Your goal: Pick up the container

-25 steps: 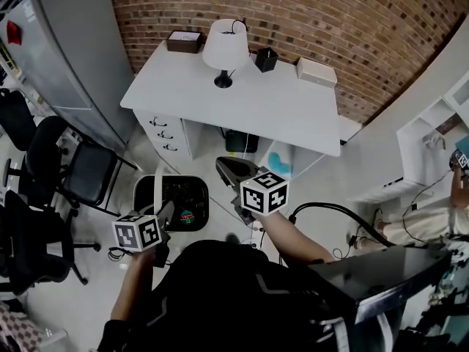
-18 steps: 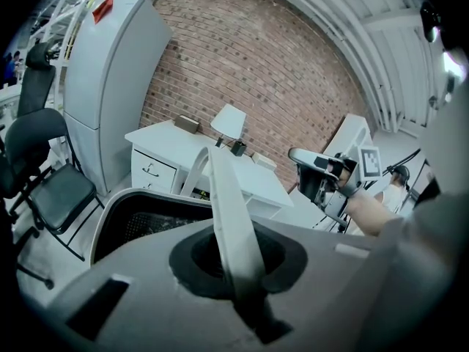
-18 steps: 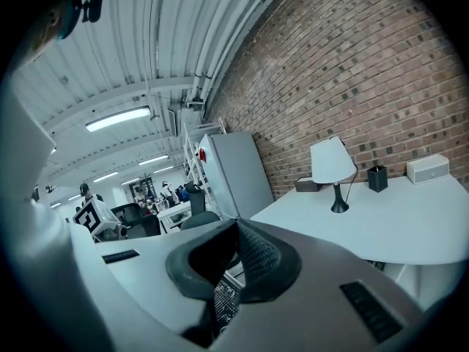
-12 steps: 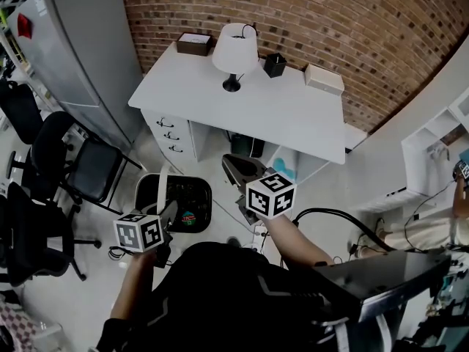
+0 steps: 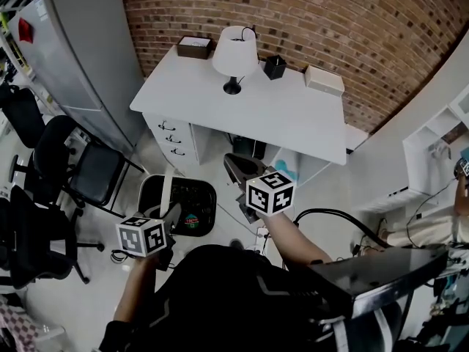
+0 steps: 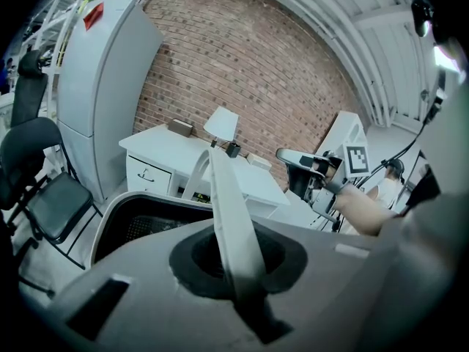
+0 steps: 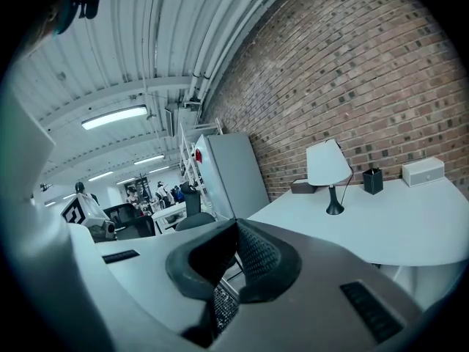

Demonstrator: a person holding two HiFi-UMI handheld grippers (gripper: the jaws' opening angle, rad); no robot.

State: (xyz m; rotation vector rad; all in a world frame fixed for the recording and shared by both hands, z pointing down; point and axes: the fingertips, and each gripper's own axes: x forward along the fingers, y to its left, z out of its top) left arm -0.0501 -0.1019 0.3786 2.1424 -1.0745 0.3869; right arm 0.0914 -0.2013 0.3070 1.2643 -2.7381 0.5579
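Closest in, my left gripper (image 6: 233, 257) has its jaws pinched shut on a flat white handle (image 6: 223, 196), which runs up through the middle of the left gripper view. My right gripper (image 7: 231, 233) has its jaws pressed together on nothing, pointing off toward the room.

Just past the left jaws sits the container (image 6: 105, 212), a black basket with a white rim. It shows at the left centre of that view and at the lower left of centre in the head view. I cannot tell whether it is off the floor.

I judge it light, stiff plastic with mesh walls. The thin handle may pivot, so the basket could swing. The top middle of the handle seems the best hold, so it hangs level.

Farther off stands the white desk (image 5: 286, 116) with a lamp (image 5: 234, 50), and behind it the brick wall (image 5: 330, 20).
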